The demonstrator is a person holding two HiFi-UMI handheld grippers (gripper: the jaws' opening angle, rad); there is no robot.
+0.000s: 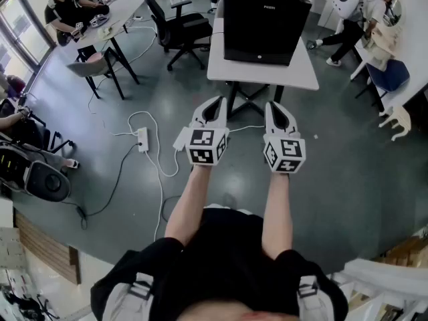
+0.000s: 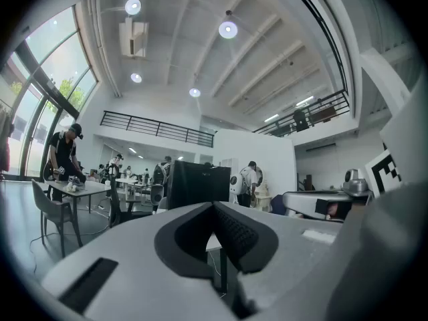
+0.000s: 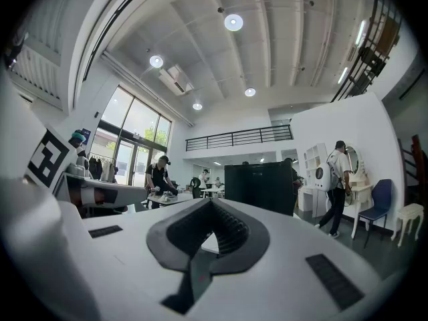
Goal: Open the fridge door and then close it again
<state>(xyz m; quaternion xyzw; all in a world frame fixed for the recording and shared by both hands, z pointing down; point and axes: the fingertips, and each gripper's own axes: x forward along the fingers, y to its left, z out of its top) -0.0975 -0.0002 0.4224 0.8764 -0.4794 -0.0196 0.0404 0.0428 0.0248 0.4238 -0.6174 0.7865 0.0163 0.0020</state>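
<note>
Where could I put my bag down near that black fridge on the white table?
The white table has a bare strip in front of the black boxy fridge and a narrower one to its left in the head view. The grey floor right of the table is open. The left is crowded: a white power strip and a black office chair.

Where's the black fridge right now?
In the head view the black fridge stands on the white table, top centre, ahead of the left gripper and right gripper, an office chair at its left.
</note>
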